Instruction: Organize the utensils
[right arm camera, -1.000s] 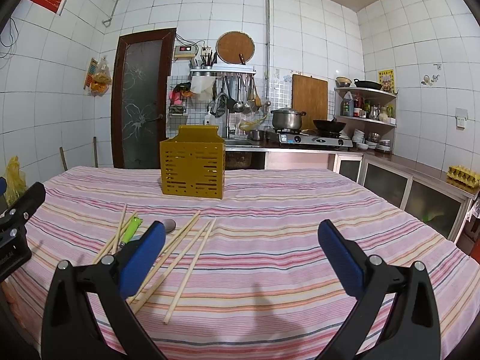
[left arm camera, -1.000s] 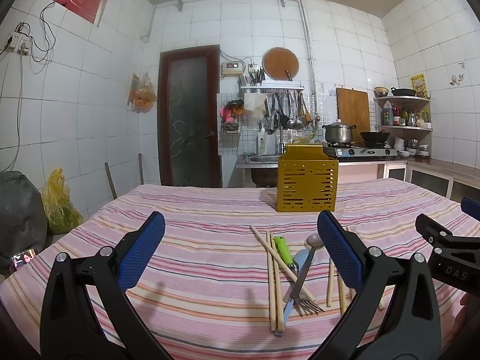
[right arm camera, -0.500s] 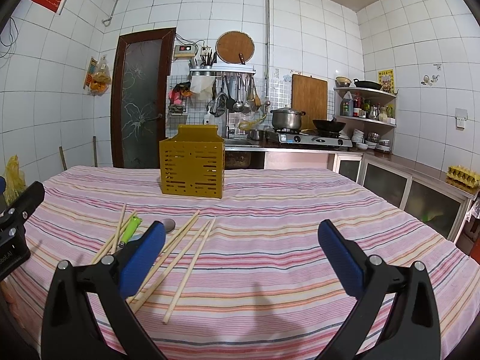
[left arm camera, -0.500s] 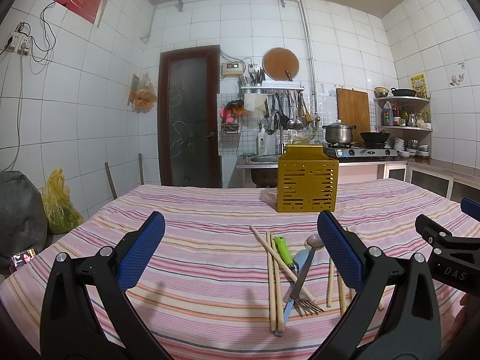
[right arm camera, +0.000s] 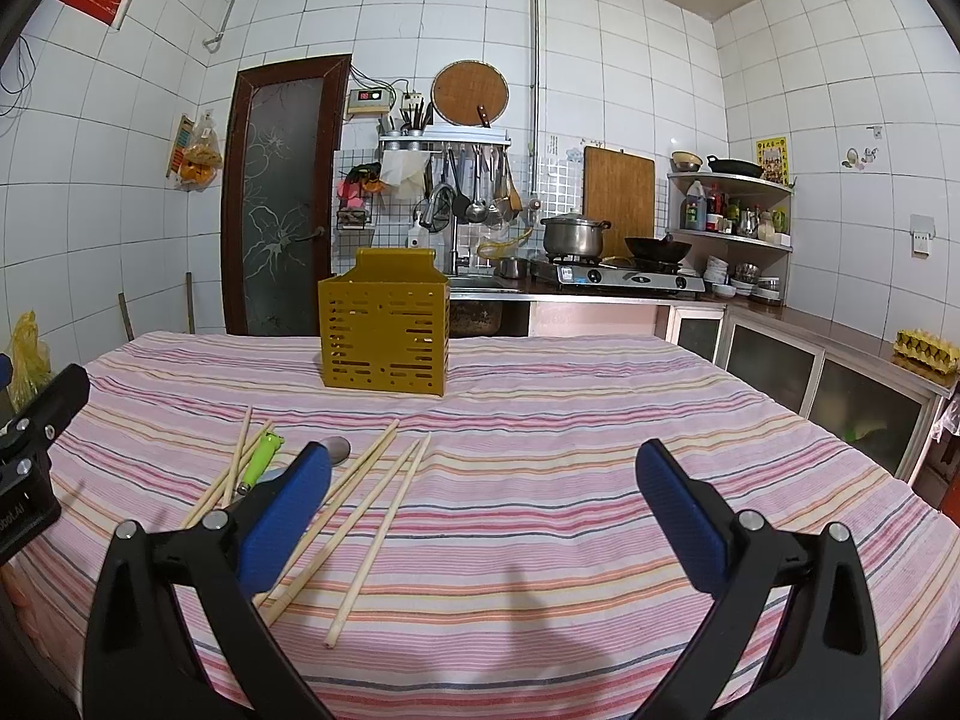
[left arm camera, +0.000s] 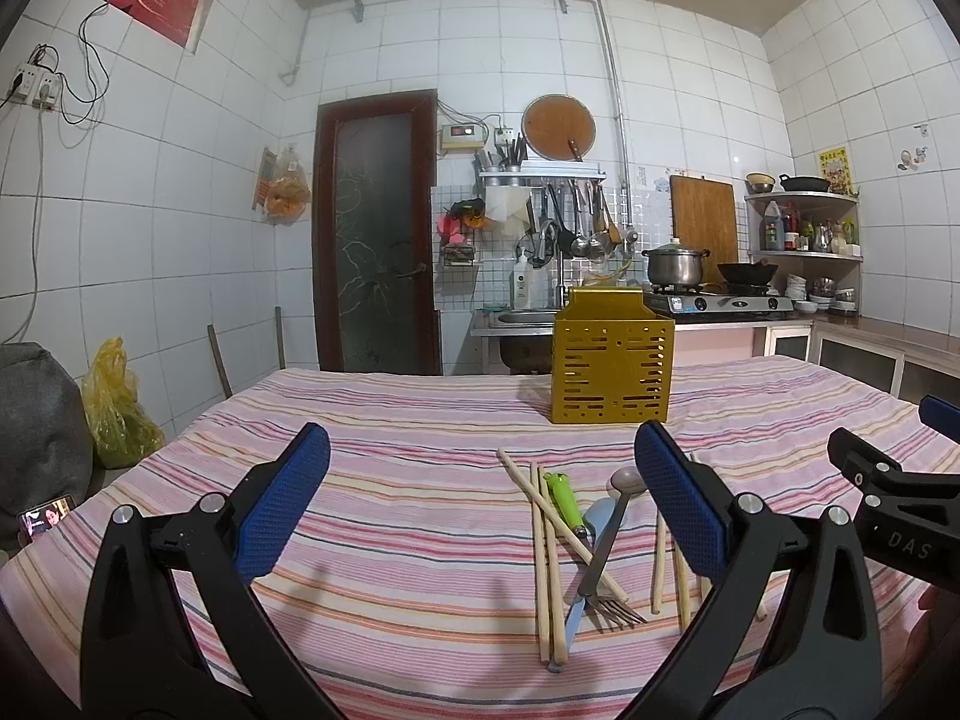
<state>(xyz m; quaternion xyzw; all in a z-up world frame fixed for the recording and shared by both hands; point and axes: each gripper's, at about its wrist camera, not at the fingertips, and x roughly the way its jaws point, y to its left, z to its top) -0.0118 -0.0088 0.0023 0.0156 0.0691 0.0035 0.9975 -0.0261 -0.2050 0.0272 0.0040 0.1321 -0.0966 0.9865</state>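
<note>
Striped pink cloth (left arm camera: 390,540) covers the table in the left wrist view, running back to a far edge just behind the yellow slotted holder (left arm camera: 612,375), which stands upright toward the rear. The left gripper (left arm camera: 480,501) hangs above the cloth with its blue pads spread wide and nothing between them. Bare cloth fills the gap under it and out to the left edge of the table. Just right of centre lies the utensil pile: crossed chopsticks (left arm camera: 543,552), a green-handled tool (left arm camera: 564,498), a spoon (left arm camera: 624,483) and a fork (left arm camera: 615,606), overlapping one another, with more sticks partly hidden behind the right pad. The right gripper's black frame (left arm camera: 894,516) juts in at the far right.

From the right wrist view, the right gripper (right arm camera: 483,507) is also spread wide and empty. Loose chopsticks (right arm camera: 366,522) slant beside and under its left pad; the green tool (right arm camera: 261,459) and spoon bowl (right arm camera: 337,449) lie beyond. Open cloth (right arm camera: 570,480) stretches to the table's right edge, and the holder (right arm camera: 384,330) stands well back, apart from the pile.
</note>
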